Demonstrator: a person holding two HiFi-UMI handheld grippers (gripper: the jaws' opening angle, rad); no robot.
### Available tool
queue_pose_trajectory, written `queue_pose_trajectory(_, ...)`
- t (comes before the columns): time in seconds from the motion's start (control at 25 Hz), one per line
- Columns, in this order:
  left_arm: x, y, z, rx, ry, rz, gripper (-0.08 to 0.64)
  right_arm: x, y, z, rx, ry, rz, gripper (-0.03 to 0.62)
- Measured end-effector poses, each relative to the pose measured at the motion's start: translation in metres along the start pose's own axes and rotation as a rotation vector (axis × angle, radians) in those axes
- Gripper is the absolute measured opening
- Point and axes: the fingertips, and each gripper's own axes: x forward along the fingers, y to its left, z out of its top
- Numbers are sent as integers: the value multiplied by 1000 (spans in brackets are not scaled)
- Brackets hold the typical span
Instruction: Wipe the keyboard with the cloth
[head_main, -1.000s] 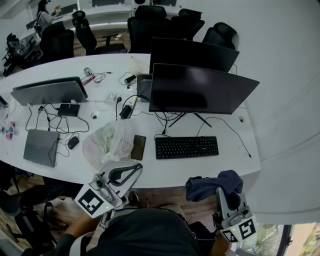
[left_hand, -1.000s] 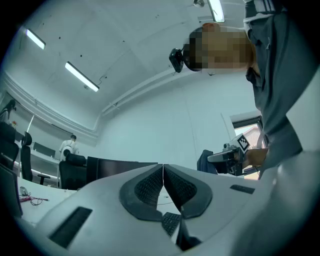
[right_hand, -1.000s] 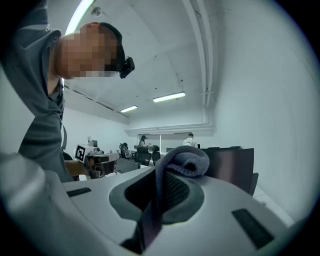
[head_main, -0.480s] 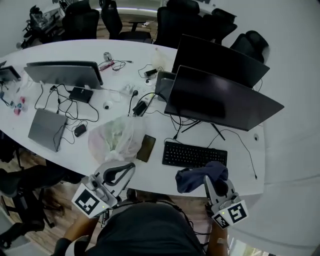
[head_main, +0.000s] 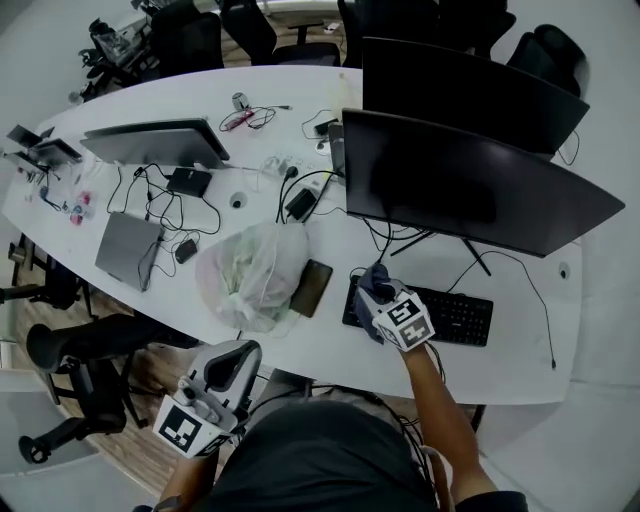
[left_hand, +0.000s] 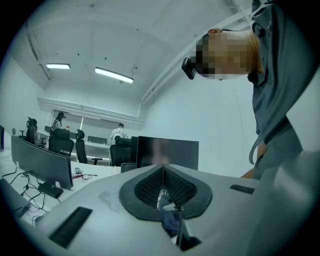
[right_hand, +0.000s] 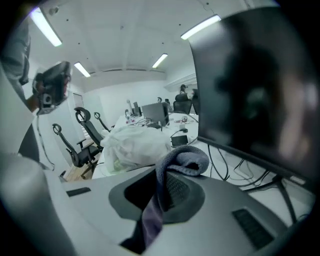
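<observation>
The right hand-held gripper (head_main: 386, 304) is clamped on the cloth (head_main: 372, 282). In the right gripper view the dark blue cloth (right_hand: 183, 161) is pinched between the jaws of this hand-held gripper (right_hand: 164, 186), with a fold looping over the upper pad and a strip hanging down through the gap. From the head view it sits over the left end of the black keyboard (head_main: 457, 316), cloth foremost. Whether the cloth actually touches the keys is hard to tell from this angle.

The left hand-held gripper (head_main: 236, 356) hangs well apart from it, off the near edge of the table (head_main: 300, 345). Its jaws are together, the pads meeting at their tips with nothing held between them (left_hand: 162, 172).

On the table, a phone (head_main: 312, 288) lies just left of the keyboard, beside a crumpled plastic bag (head_main: 250, 275). A large dark monitor (head_main: 470, 195) stands behind the keyboard.
</observation>
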Motion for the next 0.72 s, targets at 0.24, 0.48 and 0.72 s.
queue_pose_trajectory(0.24, -4, 6, -6, -84, 19, 53, 8, 68, 25, -105, -93, 297, -9, 26)
queue_pose_trajectory(0.48, -7, 11, -25, -135, 27, 78, 8, 38, 72, -119, -105, 390, 90, 26)
queue_pose_trajectory(0.72, 12, 5, -18, -108, 27, 33, 8, 76, 13, -81, -125, 313, 3, 26)
